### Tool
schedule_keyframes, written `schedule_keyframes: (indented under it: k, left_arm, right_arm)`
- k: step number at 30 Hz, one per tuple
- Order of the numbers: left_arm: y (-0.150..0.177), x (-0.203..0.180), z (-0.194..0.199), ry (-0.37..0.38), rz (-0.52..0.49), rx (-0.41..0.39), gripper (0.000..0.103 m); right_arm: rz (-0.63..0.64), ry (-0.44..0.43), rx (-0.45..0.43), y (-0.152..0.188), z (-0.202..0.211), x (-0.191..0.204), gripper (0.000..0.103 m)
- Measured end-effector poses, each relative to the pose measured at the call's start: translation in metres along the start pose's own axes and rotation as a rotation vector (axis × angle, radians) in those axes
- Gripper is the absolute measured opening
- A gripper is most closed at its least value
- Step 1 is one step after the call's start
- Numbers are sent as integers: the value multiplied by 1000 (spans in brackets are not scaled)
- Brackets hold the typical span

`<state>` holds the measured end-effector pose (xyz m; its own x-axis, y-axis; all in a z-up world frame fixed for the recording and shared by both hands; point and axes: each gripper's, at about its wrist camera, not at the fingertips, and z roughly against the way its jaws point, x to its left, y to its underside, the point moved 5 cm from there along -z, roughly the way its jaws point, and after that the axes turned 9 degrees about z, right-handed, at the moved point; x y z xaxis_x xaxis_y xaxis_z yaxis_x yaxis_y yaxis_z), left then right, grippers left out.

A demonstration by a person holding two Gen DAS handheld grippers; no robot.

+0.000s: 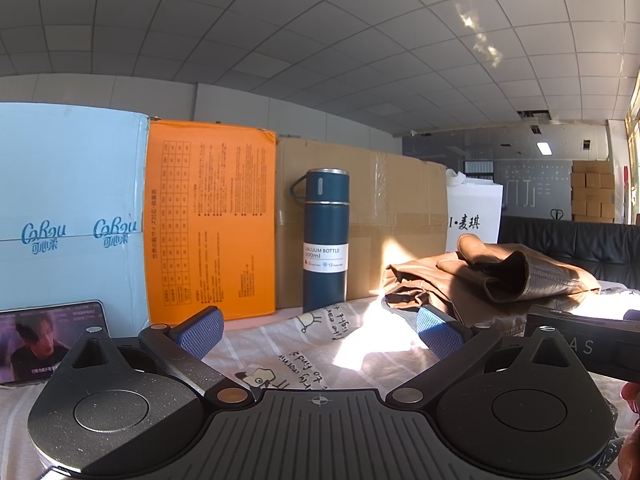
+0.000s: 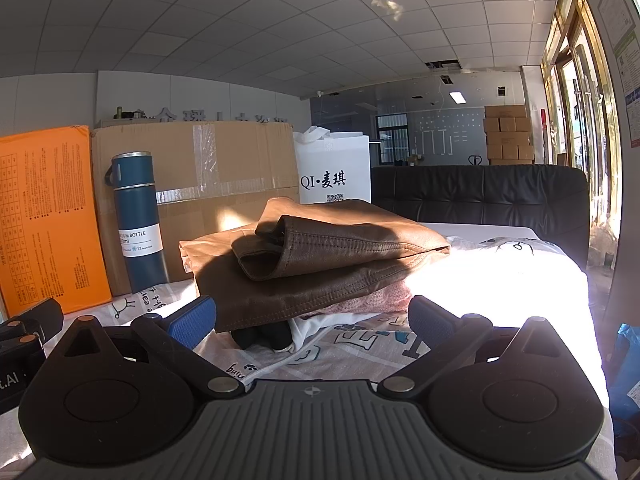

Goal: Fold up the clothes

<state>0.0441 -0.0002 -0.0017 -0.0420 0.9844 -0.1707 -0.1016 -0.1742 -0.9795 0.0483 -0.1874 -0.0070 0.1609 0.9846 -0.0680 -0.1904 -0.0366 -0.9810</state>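
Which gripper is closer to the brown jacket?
Right. The right gripper faces the brown jacket head-on, fingers just short of it. The left gripper points toward the blue bottle, jacket off to its right.

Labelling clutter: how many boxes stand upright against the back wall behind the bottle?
3. Light blue box far left, orange box beside it, brown cardboard box directly behind the vacuum bottle. More may be hidden past the left edge.
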Motion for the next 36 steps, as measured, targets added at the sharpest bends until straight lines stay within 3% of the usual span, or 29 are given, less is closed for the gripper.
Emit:
schedule_keyframes:
  k: [36]
  left_arm:
    - [0,0,-1,1,-2,2,103]
  right_arm:
    - [16,18,5,1,0,1,103]
